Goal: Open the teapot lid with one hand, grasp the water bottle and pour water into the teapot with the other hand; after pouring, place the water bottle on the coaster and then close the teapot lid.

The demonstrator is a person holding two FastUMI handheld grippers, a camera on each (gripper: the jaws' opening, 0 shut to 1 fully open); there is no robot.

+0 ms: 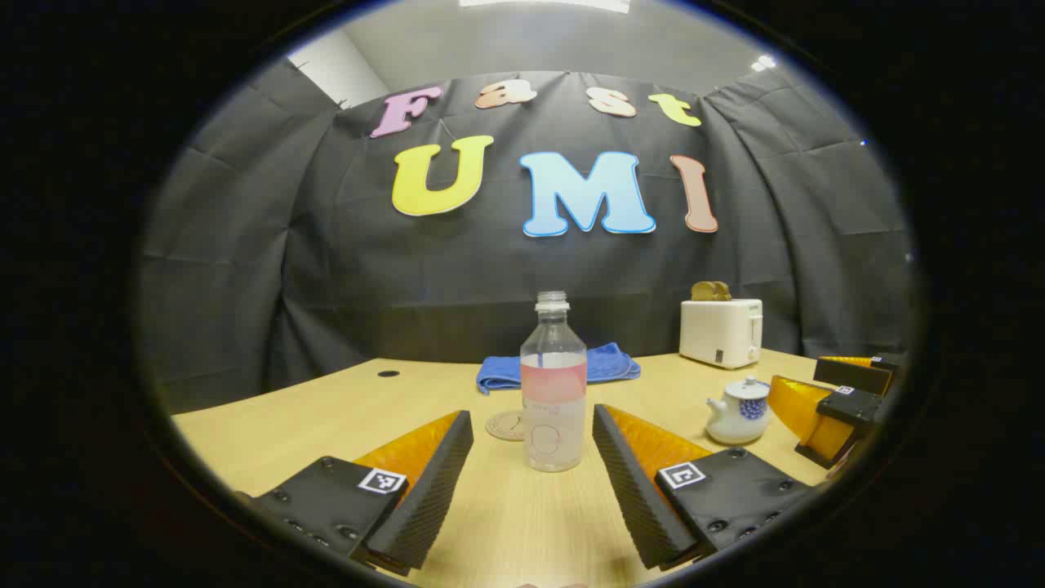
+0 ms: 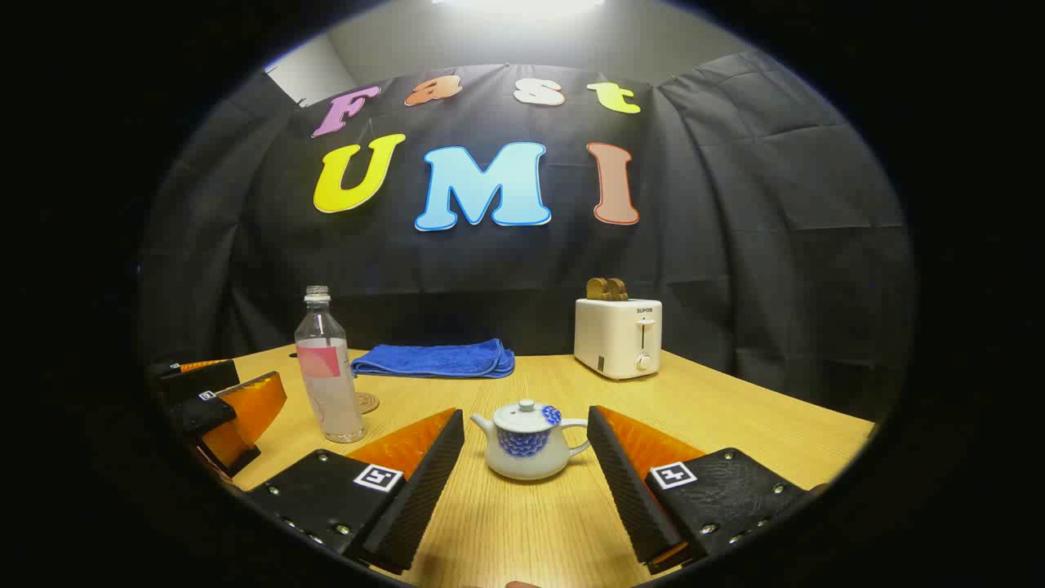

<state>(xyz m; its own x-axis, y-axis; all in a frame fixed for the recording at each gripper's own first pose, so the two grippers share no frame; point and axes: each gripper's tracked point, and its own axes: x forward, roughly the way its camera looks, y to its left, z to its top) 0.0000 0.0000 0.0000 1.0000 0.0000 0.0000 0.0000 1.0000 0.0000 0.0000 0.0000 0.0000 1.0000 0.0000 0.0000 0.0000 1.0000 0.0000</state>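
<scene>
— How does the clear plastic water bottle (image 1: 553, 384) look from where you stand?

— Upright on the pale wooden desk (image 1: 506, 523), cap off, a pink label band round its middle, water partway up; the left gripper (image 1: 532, 482) has its jaws apart, the bottle just ahead between them, untouched; a round coaster (image 1: 504, 425) lies just behind it.

— And the teapot?

— The small white ceramic teapot with blue flowers (image 2: 529, 449) sits lid on, ahead of the right gripper (image 2: 526, 482), jaws wide apart, not touching.

— Any writing?

— The white toaster (image 2: 618, 336) beside the folded blue towel (image 2: 437, 359) has a brand word; square markers on the grippers.
</scene>
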